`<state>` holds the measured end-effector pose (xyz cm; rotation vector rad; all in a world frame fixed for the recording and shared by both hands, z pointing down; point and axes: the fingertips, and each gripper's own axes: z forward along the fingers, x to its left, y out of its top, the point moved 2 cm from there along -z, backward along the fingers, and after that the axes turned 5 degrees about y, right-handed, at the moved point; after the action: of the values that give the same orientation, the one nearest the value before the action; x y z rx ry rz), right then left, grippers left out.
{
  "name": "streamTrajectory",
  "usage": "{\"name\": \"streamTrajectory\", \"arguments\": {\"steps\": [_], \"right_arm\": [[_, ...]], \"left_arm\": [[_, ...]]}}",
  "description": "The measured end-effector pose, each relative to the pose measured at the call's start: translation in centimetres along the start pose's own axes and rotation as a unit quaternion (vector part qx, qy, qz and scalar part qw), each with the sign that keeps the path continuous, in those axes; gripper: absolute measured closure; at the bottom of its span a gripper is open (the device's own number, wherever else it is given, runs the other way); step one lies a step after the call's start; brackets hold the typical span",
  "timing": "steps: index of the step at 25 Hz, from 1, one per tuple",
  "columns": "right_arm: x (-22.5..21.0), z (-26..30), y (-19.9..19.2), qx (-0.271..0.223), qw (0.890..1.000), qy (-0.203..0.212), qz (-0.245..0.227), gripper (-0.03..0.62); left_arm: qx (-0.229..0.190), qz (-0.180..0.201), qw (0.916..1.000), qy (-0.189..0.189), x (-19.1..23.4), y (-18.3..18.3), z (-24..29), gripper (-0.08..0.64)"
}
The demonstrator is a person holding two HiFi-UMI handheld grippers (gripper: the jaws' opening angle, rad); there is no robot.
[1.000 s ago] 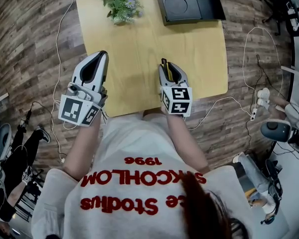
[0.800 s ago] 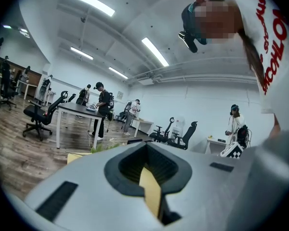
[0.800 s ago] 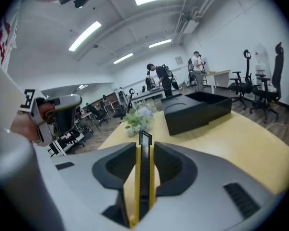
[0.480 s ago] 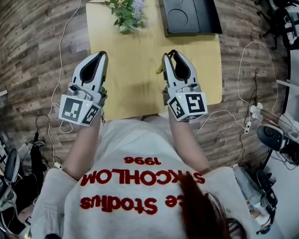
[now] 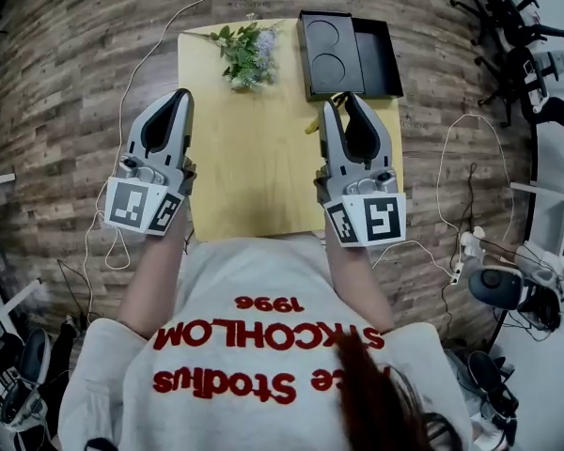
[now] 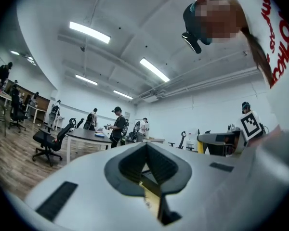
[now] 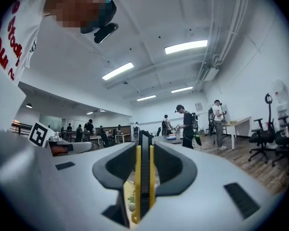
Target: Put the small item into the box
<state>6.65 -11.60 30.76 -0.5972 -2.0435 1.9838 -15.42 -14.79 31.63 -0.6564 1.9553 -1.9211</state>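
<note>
yellow-black item [image 7: 143, 177] clamped in right gripper [image 5: 343, 101]; black box [image 5: 376, 59] open.

Your clothes and hand-held rig

You wear a pale grey top [image 5: 263, 280] with fuzzy red lettering, and its sleeves leave your forearms bare. Your left gripper [image 5: 181, 93] and right gripper [image 5: 340, 101] are light grey shells with black-lined jaws, each backed by a cube [image 5: 141, 205] of black-and-white square markers.

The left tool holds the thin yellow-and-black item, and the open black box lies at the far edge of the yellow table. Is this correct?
Wrong tool: the right gripper view shows the right tool clamping the thin yellow-and-black item. The open black box does lie at the far edge of the yellow table.
</note>
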Motion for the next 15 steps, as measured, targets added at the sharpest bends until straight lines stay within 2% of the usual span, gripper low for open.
{"name": "streamTrajectory", "arguments": {"steps": [7,15], "right_arm": [[0.1,-1.4,4.1,-0.032,0.999,0.005,-0.028,0.480],[-0.9,-2.5,5.1,-0.039,0.999,-0.004,-0.030,0.481]], "left_arm": [[-0.030,0.021,0.9993,0.007,0.0,2.9,0.3,0.552],[-0.037,0.038,0.9986,-0.007,-1.1,3.9,1.2,0.552]]}}
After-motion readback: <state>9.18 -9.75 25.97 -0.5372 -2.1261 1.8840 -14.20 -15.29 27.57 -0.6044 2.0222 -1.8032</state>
